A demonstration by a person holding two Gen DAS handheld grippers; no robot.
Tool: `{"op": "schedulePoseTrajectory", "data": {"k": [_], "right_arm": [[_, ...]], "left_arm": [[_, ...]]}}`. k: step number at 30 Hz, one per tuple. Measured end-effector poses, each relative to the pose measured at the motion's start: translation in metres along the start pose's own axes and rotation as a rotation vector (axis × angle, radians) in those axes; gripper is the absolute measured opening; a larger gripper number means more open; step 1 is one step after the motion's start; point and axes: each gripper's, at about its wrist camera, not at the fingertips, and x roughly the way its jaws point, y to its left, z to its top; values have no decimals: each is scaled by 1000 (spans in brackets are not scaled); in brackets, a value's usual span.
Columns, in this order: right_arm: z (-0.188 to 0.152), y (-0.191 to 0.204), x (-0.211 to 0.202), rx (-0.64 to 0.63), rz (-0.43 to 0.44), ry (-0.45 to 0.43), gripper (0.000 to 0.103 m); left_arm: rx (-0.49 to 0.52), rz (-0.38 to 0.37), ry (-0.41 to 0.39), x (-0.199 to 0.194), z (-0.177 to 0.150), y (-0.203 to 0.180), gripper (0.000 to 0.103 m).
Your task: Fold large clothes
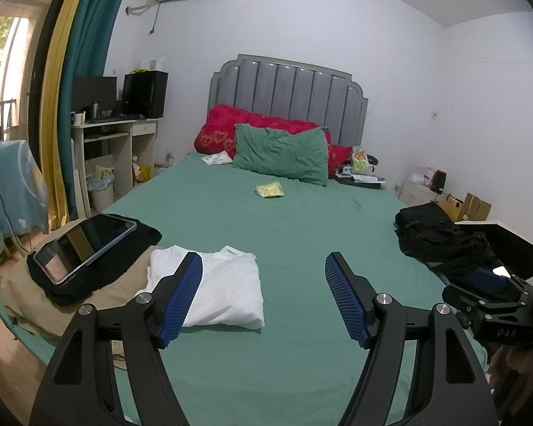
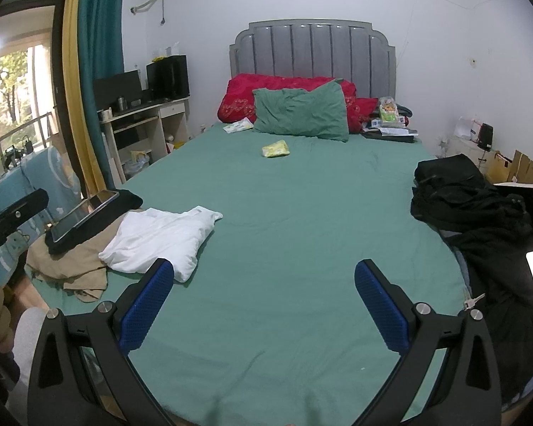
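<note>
Currently both grippers hover over the green bed (image 2: 284, 213) with jaws wide apart and nothing between them. Left gripper (image 1: 263, 266) points past a folded white garment (image 1: 227, 284) lying at the bed's left edge, partly over a tan garment (image 1: 35, 298). A tablet (image 1: 85, 245) rests on black cloth beside it. Right gripper (image 2: 264, 273) faces bare sheet; a black clothes pile (image 2: 469, 206) lies at the right edge
</note>
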Motion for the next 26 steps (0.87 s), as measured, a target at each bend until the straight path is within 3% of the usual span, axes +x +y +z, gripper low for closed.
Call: {"op": "schedulePoseTrajectory", "data": {"k": [26], "right_arm": [[-4, 0, 7, 2, 10, 20, 101]], "left_arm": [[22, -22, 29, 6, -13, -6, 75]]}}
